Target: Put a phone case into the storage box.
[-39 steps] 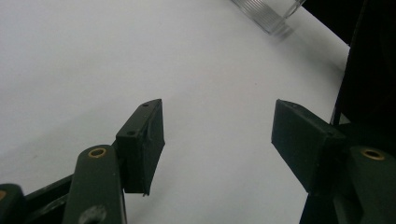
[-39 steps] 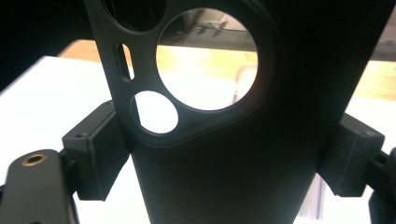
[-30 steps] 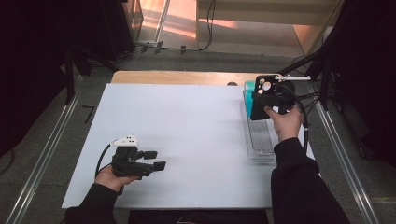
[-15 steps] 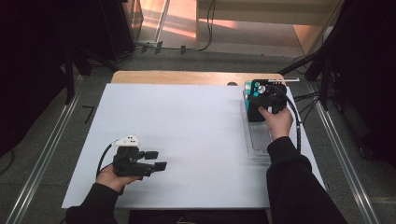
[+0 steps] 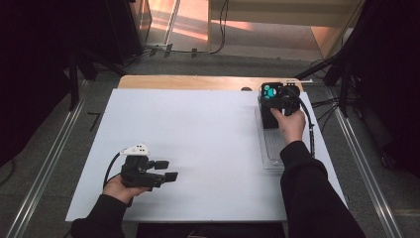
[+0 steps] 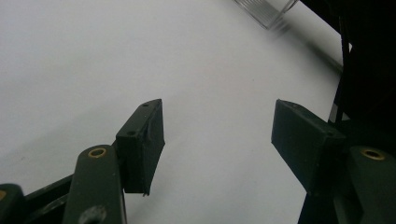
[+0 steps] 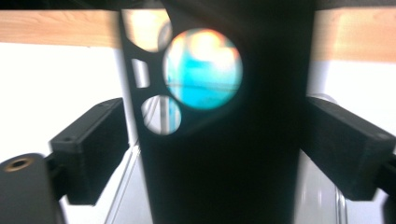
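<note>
Presently, one matte black box (image 5: pixel 270 106) with round holes stood upper right in one clear ribbed tray (image 5: pixel 272 151); your right gripper (image 7: pixel 219 140) just widened around it, left gripper (image 5: pixel 165 170) empty, jaws apart.

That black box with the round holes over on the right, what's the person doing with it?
A person holds a gripper in each hand. The right gripper is at the black box, which stands in a clear tray near the table's far right corner. The box sits between its fingers, which have just been opening; the left one stands apart from it. The left gripper rests near the front edge, open with nothing between its fingers.
</note>
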`<state>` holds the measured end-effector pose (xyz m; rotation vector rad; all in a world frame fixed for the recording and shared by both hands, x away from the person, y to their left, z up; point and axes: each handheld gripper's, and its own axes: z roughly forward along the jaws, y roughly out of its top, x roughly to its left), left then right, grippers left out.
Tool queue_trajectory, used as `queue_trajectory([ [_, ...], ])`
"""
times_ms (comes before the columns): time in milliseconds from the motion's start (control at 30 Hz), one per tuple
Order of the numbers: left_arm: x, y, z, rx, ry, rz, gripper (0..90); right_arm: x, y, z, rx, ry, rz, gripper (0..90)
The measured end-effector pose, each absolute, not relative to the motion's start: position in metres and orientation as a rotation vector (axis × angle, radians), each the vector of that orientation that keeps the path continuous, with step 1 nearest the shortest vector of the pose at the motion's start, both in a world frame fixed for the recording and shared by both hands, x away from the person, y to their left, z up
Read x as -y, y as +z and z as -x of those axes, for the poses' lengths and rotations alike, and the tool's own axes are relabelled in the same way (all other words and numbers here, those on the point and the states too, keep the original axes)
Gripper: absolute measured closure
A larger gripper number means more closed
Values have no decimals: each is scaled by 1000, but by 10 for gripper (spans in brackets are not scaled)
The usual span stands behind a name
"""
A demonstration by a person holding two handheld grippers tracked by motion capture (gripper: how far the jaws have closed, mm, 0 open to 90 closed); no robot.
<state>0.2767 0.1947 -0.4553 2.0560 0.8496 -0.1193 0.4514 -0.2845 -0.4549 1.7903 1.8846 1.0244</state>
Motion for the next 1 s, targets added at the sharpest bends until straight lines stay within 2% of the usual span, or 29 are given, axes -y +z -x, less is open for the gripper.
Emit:
queue_trajectory([
  [67, -195, -455, -277, -849, -121, -2056, 346, 285, -453, -451, -1867, 1041, -1784, 0],
  [333, -196, -455, -278, -860, -121, -2047, 346, 282, -439, -440, -1927, 1056, -1771, 0],
  [633, -197, -455, -280, -866, -124, -2049, 346, 261, -419, -409, -2082, 1135, -1642, 0],
  [1000, -200, -455, -281, -877, -125, -2048, 346, 231, -411, -376, -2277, 1272, -1506, 0],
])
